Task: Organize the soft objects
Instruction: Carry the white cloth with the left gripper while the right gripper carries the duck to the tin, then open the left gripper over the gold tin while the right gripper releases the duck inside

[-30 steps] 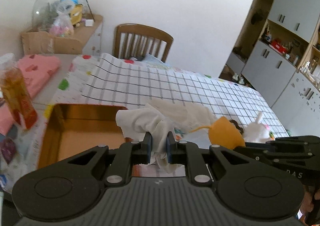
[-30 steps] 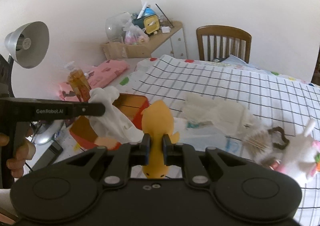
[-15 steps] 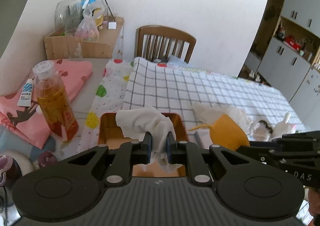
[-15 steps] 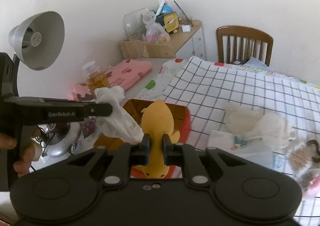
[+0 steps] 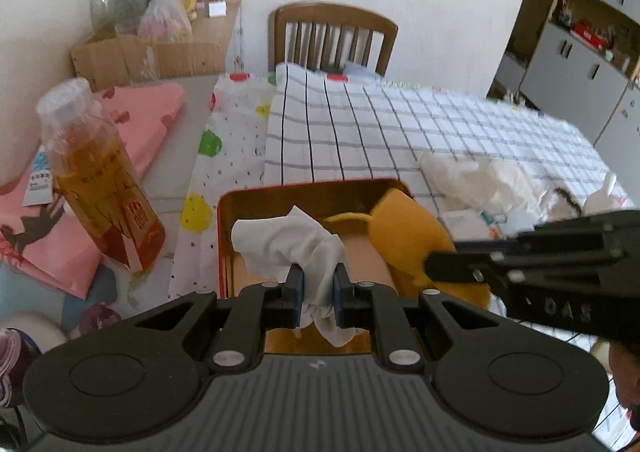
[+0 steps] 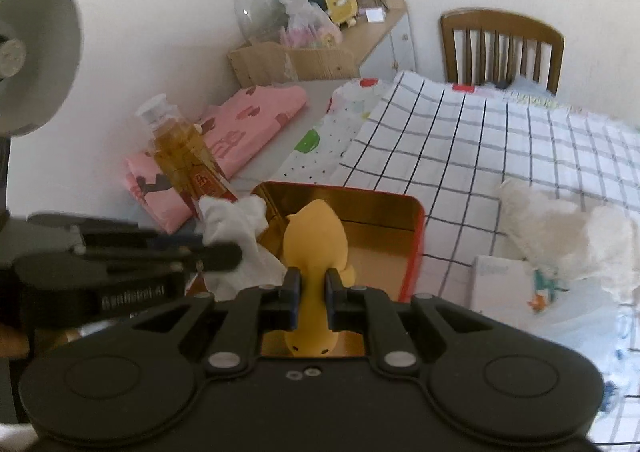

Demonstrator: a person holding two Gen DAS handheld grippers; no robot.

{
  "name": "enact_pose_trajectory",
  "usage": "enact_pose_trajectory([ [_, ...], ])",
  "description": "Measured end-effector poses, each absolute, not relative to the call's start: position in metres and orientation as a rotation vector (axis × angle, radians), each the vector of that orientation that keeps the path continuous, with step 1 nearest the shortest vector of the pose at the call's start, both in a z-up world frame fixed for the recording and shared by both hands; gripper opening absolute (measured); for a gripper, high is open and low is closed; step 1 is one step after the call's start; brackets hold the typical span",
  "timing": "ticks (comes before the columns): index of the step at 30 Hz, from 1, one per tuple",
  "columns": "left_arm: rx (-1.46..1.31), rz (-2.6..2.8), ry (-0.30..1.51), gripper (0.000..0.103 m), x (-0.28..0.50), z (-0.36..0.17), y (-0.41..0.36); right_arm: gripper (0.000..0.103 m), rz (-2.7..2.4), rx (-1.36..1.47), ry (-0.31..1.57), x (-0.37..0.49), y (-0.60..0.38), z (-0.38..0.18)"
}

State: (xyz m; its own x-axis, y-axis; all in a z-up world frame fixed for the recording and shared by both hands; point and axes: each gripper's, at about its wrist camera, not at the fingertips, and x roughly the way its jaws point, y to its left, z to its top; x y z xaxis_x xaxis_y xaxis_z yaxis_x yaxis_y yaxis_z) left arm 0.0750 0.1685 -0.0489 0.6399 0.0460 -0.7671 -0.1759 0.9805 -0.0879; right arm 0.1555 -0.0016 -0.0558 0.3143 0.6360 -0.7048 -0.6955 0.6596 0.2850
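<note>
My left gripper (image 5: 317, 284) is shut on a crumpled white cloth (image 5: 288, 244) and holds it over the red tin box (image 5: 304, 188) with its gold inside. My right gripper (image 6: 308, 292) is shut on a yellow soft duck toy (image 6: 316, 240) and holds it over the same box (image 6: 416, 244). The duck (image 5: 408, 236) and the right gripper's finger (image 5: 460, 264) show at the right of the left wrist view. The cloth (image 6: 236, 228) and the left gripper show at the left of the right wrist view.
A bottle of amber liquid (image 5: 100, 188) stands left of the box beside a folded pink cloth (image 5: 136, 124). A white fluffy item (image 6: 560, 228) and a small packet (image 6: 504, 284) lie on the checked tablecloth (image 6: 500, 140) to the right. A chair (image 5: 334, 36) stands at the far edge; a lamp (image 6: 36, 64) is at the left.
Both grippers have moved left with their loads, from over the checked tablecloth to over the red tin box. The box and bottle now look closer.
</note>
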Motion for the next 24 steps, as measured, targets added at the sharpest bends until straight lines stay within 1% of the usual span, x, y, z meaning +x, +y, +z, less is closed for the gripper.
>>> enact_pose_trajectory([
  [10, -0.096, 0.067, 0.970, 0.014, 0.098, -0.083, 0.162, 0.012, 0.818, -0.117, 0.976, 0.183, 0.028, -0.094],
  [16, -0.076, 0.042, 1.003, 0.014, 0.104, -0.093, 0.156, 0.013, 0.800, -0.160, 1.002, 0.188, 0.032, -0.107],
  [21, -0.088, 0.031, 1.027, 0.014, 0.109, -0.099, 0.156, 0.015, 0.797, -0.172, 1.014, 0.190, 0.033, -0.112],
  [24, -0.099, 0.029, 1.035, 0.014, 0.110, -0.101, 0.156, 0.020, 0.798, -0.168, 1.026, 0.191, 0.032, -0.113],
])
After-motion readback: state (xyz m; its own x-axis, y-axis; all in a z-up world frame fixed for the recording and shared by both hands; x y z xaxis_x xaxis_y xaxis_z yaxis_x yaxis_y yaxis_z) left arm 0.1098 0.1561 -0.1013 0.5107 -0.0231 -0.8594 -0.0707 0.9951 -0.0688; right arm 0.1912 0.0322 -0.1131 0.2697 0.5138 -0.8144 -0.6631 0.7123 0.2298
